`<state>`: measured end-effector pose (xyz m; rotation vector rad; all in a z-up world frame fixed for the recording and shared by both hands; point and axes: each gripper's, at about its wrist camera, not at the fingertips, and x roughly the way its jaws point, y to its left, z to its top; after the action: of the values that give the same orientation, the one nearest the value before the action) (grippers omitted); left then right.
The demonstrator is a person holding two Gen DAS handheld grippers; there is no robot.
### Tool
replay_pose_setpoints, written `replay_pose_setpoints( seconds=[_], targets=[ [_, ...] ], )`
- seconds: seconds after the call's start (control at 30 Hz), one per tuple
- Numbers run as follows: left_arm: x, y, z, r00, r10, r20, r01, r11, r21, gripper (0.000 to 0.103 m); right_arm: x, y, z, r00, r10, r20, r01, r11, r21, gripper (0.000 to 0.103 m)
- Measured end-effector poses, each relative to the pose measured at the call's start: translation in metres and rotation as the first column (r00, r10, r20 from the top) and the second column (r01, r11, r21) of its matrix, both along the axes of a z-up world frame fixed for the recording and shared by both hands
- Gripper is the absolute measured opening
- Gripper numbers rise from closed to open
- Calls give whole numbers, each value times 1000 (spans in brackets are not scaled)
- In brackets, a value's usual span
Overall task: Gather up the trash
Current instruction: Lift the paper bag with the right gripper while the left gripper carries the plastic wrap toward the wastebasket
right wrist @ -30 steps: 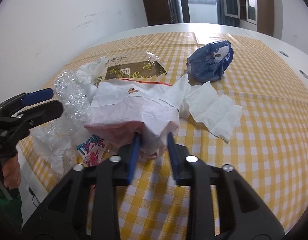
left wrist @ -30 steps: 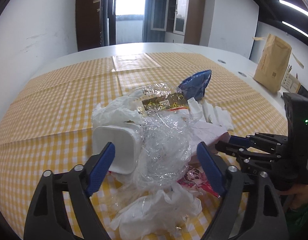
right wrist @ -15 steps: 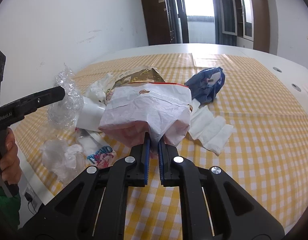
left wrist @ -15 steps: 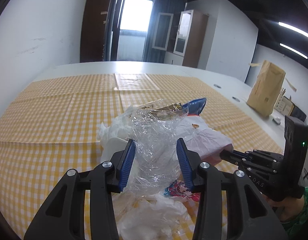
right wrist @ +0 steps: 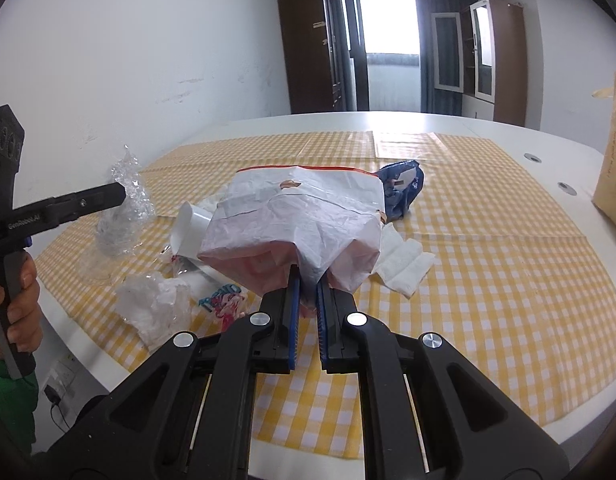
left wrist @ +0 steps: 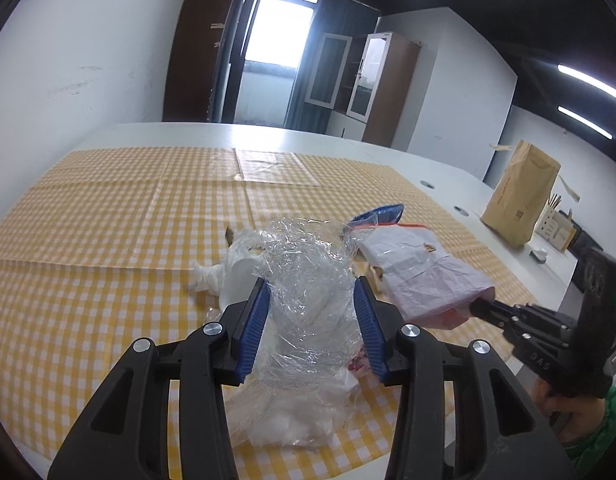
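The left gripper (left wrist: pixel 313 312) had just closed its blue pads (left wrist: pixel 254 322) onto a crumpled wad of clear plastic film (left wrist: pixel 311 276), pinching it from both sides and holding it above the worktop (left wrist: pixel 108 216). The right gripper (right wrist: pixel 307 280) had likewise just closed, its jaws nearly pressed together on the bottom edge of a white paper bag (right wrist: pixel 296 216) with a red strip along its far rim; the bag was raised and tilted off the yellow checked cloth (right wrist: pixel 487 248).

Beneath and around the held pieces, more trash lay on the cloth: a white cup (right wrist: pixel 188 230) on its side just left of the bag, a crumpled clear plastic glove (right wrist: pixel 154 310) near the front edge, a pink printed wrapper (right wrist: pixel 224 304) beside it, a folded white napkin (right wrist: pixel 403 264) to the bag's right, and a crushed blue packet (right wrist: pixel 403 186) behind it. A brown paper sack (left wrist: pixel 521 200) stood well apart on the bare white worktop.
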<state>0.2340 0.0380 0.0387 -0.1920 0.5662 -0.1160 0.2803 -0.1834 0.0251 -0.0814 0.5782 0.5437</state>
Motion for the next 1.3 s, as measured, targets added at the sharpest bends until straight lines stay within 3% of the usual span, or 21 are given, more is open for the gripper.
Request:
replay_pose_setpoints(
  seconds=[0.2, 0.5, 0.73, 1.03, 1.3],
  targets=[
    [-13, 3, -14, 1000, -3, -11, 3, 1000, -12, 43, -14, 0, -4, 1000, 7, -2, -7, 1000, -14, 7],
    [-37, 30, 3, 1000, 11, 10, -9, 991, -136, 43, -41, 1, 10, 999, 26, 31, -26, 1000, 0, 7],
    [-82, 35, 16, 998, 24, 64, -15, 991, -136, 43, -78, 3, 19, 995, 61, 74, -62, 998, 5, 7],
    [-156, 30, 8, 995, 34, 96, -20, 989, -145, 43, -148, -5, 15, 987, 124, 101, -127, 992, 24, 7],
    [-214, 13, 1, 993, 17, 119, -8, 997, -75, 43, -199, -12, -7, 981, 178, 76, -179, 984, 8, 7]
  ],
)
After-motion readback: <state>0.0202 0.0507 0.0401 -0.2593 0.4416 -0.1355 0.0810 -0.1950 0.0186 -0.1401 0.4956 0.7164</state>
